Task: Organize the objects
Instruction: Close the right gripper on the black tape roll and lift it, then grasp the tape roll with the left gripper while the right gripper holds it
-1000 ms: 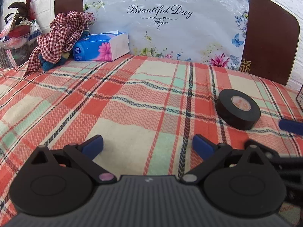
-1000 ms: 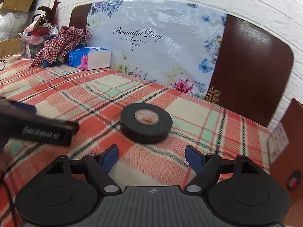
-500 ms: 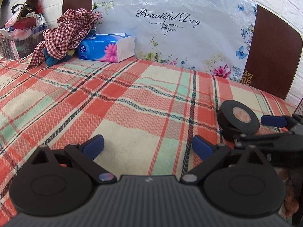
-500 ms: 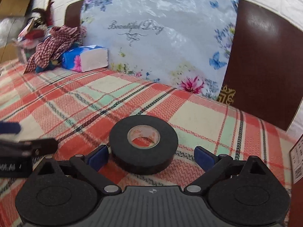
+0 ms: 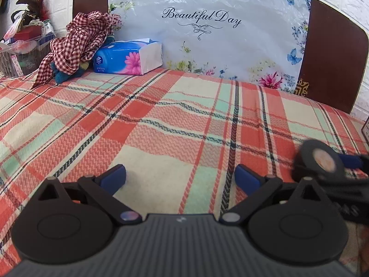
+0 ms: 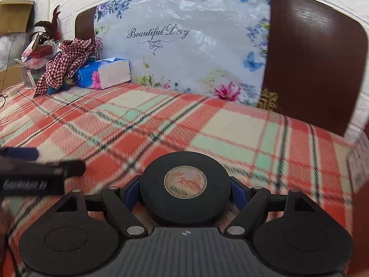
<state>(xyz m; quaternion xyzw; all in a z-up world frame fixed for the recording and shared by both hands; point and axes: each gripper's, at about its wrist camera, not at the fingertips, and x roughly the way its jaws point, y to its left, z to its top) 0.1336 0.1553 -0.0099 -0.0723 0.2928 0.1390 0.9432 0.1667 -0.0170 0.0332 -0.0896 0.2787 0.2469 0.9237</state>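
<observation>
A black roll of tape (image 6: 184, 184) with a pale core sits between the blue pads of my right gripper (image 6: 184, 190), which is shut on it and holds it just above the plaid blanket (image 6: 161, 120). In the left wrist view the same roll (image 5: 319, 161) shows blurred at the right edge, held by the right gripper. My left gripper (image 5: 180, 177) is open and empty, low over the blanket (image 5: 161, 120); it also shows at the left of the right wrist view (image 6: 41, 173).
A blue tissue pack (image 5: 128, 57) and a red checked cloth (image 5: 76, 41) lie at the back left by the headboard. A floral "Beautiful Day" cushion (image 5: 207, 27) leans on the headboard. A cluttered basket (image 5: 20, 43) stands at far left.
My right gripper moved forward around the tape roll, closed on it and lifted it slightly. My left gripper stayed open and shifted a little.
</observation>
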